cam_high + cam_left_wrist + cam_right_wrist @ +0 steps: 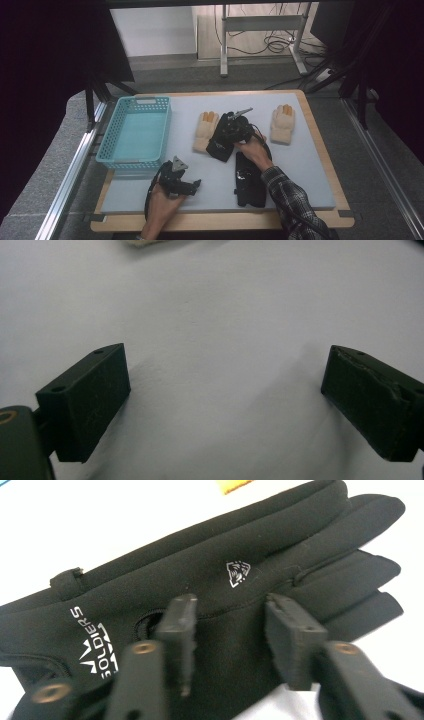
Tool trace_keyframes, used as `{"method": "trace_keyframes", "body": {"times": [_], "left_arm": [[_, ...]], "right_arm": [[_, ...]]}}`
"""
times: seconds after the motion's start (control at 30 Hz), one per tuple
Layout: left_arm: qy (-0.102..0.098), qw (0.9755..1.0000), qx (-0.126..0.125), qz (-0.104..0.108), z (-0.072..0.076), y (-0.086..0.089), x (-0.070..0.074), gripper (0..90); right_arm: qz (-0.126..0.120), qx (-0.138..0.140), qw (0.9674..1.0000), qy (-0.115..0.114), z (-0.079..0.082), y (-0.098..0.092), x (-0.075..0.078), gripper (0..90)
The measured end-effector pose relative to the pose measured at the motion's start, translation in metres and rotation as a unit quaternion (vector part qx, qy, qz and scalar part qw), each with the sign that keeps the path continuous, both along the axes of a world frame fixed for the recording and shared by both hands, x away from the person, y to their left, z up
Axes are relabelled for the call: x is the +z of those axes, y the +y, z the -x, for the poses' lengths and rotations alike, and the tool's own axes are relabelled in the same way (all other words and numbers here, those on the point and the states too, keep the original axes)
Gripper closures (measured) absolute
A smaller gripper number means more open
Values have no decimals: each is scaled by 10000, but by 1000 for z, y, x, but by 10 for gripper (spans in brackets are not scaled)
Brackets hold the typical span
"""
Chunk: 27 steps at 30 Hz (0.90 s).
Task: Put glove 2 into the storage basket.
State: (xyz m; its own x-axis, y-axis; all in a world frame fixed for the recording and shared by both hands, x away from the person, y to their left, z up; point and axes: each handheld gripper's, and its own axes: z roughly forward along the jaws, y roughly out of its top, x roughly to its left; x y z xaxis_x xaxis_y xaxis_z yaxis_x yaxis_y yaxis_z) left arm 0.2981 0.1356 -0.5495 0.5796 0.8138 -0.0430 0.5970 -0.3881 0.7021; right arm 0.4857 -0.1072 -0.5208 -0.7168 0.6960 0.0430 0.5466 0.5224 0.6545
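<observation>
High view: the blue basket (134, 131) holds nothing; both black gloves (222, 142) and both cream gloves (205, 130) lie on the tabletop (300, 165), so sorting seems barely begun.

Left gripper view: left gripper (225, 400), fingers apart over bare tabletop.

Right gripper view: right gripper (235, 630) fingers straddle one black glove, not visibly clamped.

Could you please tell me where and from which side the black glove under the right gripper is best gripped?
Probably at the palm, coming straight down from above. The black glove lies flat on the white mat, so only a pinched-up fold of fabric gives purchase. The right gripper already hangs over its middle, jaws astride the seam near the small emblem; whether the pads press yet, I cannot tell.
</observation>
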Motion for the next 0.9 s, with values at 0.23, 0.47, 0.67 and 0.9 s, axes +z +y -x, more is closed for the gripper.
{"method": "trace_keyframes", "body": {"times": [0.23,0.47,0.67,0.9], "left_arm": [[6,10000,-1,-21,0,0,0,56],[7,10000,-2,-22,0,0,0,55],[-6,10000,-2,-4,0,0,0,56],[4,10000,0,-11,0,0,0,56]], "right_arm": [[181,38,9998,-69,5,-4,11,881],[17,182,9996,-195,17,-12,34,882],[-108,331,9987,-371,33,-18,58,882],[-345,484,9975,-388,57,-36,80,882]]}}
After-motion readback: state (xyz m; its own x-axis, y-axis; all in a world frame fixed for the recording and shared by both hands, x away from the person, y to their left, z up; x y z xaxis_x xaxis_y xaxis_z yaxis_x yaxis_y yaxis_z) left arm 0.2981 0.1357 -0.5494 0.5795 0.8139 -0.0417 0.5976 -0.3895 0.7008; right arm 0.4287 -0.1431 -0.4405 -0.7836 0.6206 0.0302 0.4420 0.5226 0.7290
